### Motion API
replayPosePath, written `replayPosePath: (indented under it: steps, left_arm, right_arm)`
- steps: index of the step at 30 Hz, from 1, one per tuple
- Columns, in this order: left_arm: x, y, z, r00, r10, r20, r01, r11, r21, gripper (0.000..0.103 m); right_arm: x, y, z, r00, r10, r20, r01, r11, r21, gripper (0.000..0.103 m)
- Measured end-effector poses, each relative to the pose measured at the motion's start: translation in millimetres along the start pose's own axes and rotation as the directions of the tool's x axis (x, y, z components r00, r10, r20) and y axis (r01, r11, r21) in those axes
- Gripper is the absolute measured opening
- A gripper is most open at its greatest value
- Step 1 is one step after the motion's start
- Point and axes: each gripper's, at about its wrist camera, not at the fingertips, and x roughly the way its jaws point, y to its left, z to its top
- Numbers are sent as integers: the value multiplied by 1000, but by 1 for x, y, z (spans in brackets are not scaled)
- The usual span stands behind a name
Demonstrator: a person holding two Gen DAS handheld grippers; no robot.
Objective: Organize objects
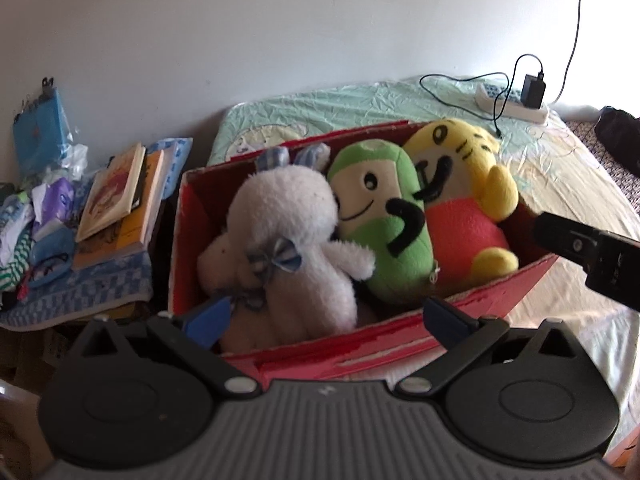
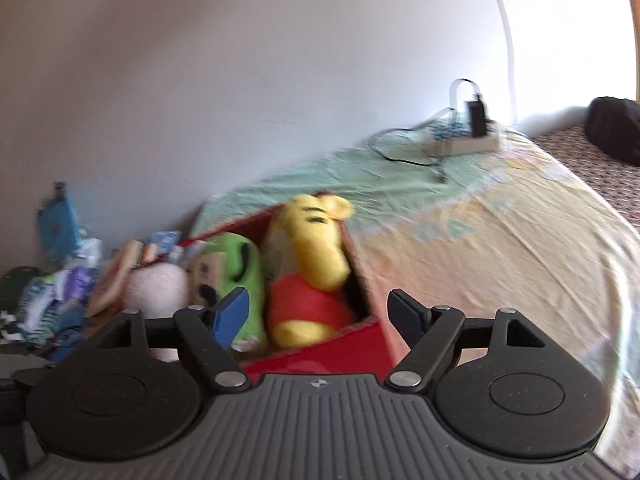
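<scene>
Red box [image 1: 496, 294] on the bed, white [image 1: 288, 232], green [image 1: 384, 216], yellow plush toys [image 1: 460, 184] side by side inside, left gripper [image 1: 326, 320] and right gripper [image 2: 320, 316] both spread wide, empty

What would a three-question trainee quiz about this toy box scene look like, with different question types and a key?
1. True or false: the red box holds three plush toys.
2. Which toy sits between the white plush and the yellow plush? A) green plush B) book
3. Fill in: both the left tool and the right tool are ____.

Key: 1 true; 2 A; 3 open.
</scene>
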Motion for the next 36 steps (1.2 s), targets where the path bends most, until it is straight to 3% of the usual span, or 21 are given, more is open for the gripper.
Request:
replayPosePath:
  steps: [6,21,36]
  left_arm:
    - [-2,-9,-6,1000,26,-17,-26,999,19,103]
    - [-15,-12,7,994,106,18,-107,994,12,103]
    - [-5,15,2,991,134,-25,-135,989,-67,103]
  right_arm:
    - [-3,-3,-11,993,-110,-39,108,993,-45,81]
    - [-13,7,9,991,-130,-17,128,989,-78,85]
    - [-4,24,10,992,-119,-52,114,989,-97,85]
